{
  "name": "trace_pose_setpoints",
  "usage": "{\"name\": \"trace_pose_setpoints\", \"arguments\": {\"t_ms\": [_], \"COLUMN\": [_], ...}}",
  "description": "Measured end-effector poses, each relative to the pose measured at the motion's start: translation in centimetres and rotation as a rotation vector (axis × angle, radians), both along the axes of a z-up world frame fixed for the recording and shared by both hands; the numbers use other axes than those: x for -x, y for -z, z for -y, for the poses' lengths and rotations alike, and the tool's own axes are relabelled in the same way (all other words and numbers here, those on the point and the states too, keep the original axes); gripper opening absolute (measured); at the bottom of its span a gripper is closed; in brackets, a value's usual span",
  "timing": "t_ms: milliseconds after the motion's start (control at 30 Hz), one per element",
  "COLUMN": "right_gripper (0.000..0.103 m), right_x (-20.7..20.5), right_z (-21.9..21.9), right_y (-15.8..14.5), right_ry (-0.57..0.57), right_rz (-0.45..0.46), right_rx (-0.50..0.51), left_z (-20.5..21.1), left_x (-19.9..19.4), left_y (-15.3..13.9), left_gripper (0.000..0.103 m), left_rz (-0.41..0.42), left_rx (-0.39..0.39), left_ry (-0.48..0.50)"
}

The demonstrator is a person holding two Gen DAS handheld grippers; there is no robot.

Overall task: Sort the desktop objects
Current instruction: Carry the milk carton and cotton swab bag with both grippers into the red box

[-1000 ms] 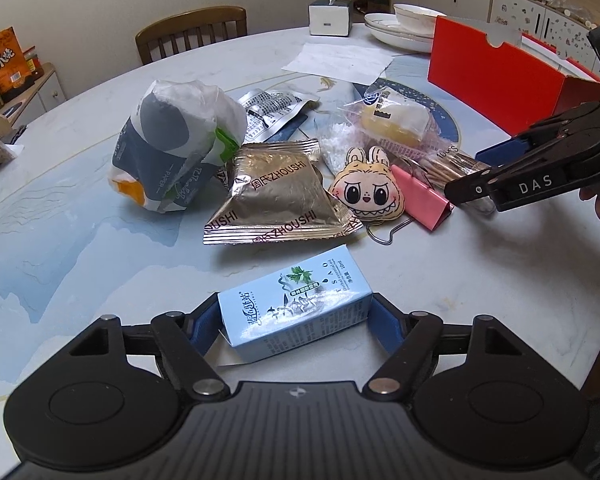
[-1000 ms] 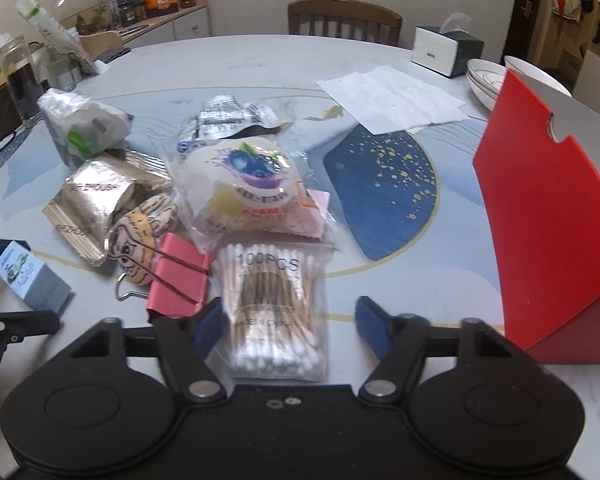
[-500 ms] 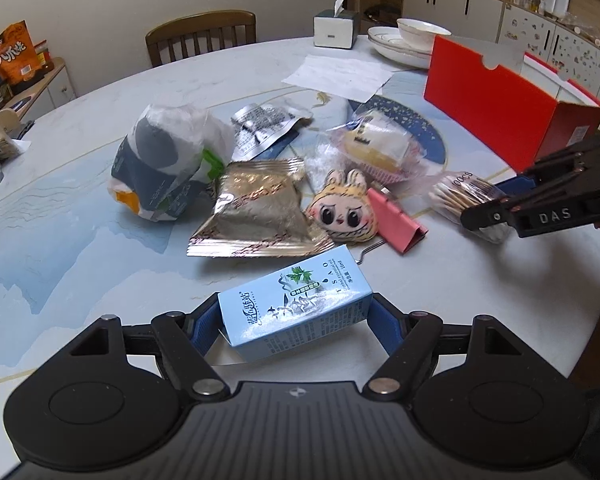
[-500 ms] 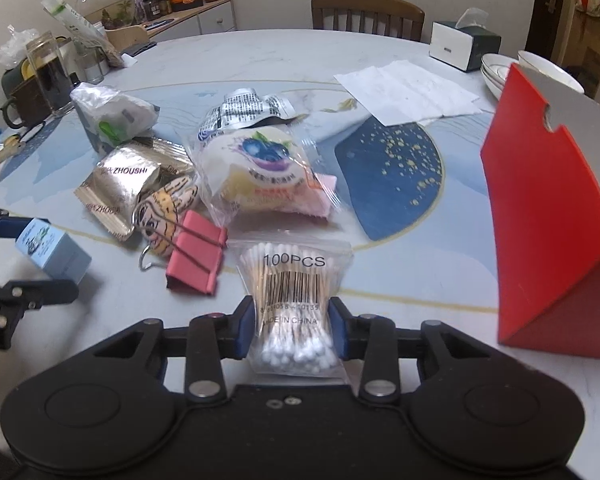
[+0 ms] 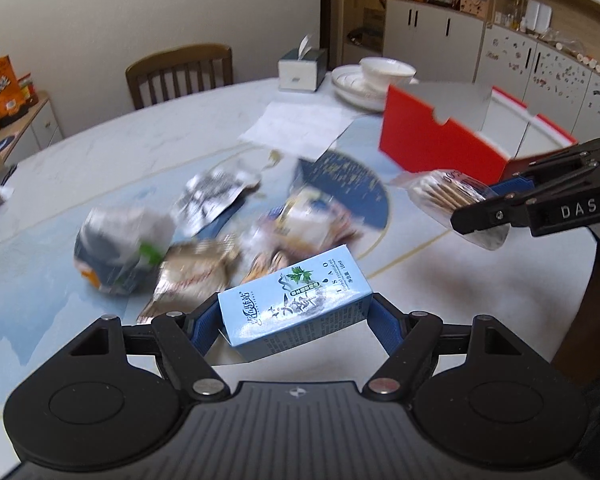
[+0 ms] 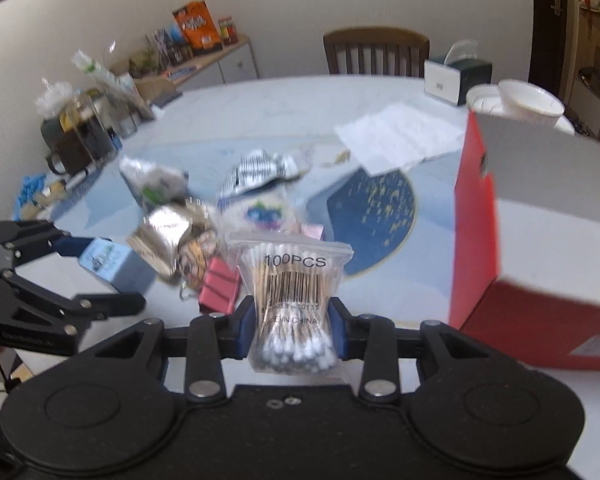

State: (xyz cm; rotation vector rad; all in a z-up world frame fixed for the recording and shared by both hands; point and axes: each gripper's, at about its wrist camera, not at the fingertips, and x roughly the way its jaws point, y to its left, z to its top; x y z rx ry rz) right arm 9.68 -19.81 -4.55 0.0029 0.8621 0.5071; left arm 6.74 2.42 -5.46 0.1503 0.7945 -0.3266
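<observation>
My left gripper [image 5: 294, 320] is shut on a light blue carton [image 5: 296, 304], held off the table by its two ends; the right wrist view shows the same carton [image 6: 110, 262] at the left. My right gripper [image 6: 292, 324] is shut on a clear bag of cotton swabs [image 6: 292, 296], raised above the table. From the left wrist view that bag [image 5: 452, 200] hangs at the right in the black jaws. Below lie a foil snack pack [image 6: 168, 228], a cartoon plush charm [image 6: 196, 256], a pink binder clip [image 6: 218, 286] and a wrapped cake [image 6: 266, 208].
An open red box [image 6: 476, 240] stands at the right of the round table [image 5: 132, 160]. Papers [image 5: 300, 124], a tissue box [image 5: 302, 68] and stacked bowls [image 5: 376, 76] sit at the far side. A crumpled bag [image 5: 120, 252], a silver sachet [image 5: 212, 200] and a chair [image 5: 180, 72] are also here.
My right gripper closed on the cotton swab bag and lifted it off the table. My left gripper rose with the blue carton in it, so the table items look farther away.
</observation>
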Motion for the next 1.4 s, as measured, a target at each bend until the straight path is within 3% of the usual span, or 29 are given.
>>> {"name": "trace_pose_setpoints", "arguments": {"t_ms": [500, 967, 1400], "right_gripper": [0.036, 0.036, 0.036], "right_x": [-2.5, -4.5, -6.2], "right_z": [7.6, 14.7, 21.4], "right_y": [-4.9, -4.7, -3.4], "right_ry": [0.059, 0.128, 0.195], "right_rz": [0.086, 0.098, 0.097], "right_rx": [-0.056, -0.035, 0.002], "left_z": [6.1, 14.5, 23.6], "left_x": [-2.5, -5.8, -9.3], "left_y": [-3.6, -4.8, -5.0], "left_gripper": [0.076, 0.076, 0.076], "left_rz": [0.06, 0.1, 0.107], "left_rx": [0.032, 0.02, -0.021], "left_ry": [0.039, 0.127, 0.267]}}
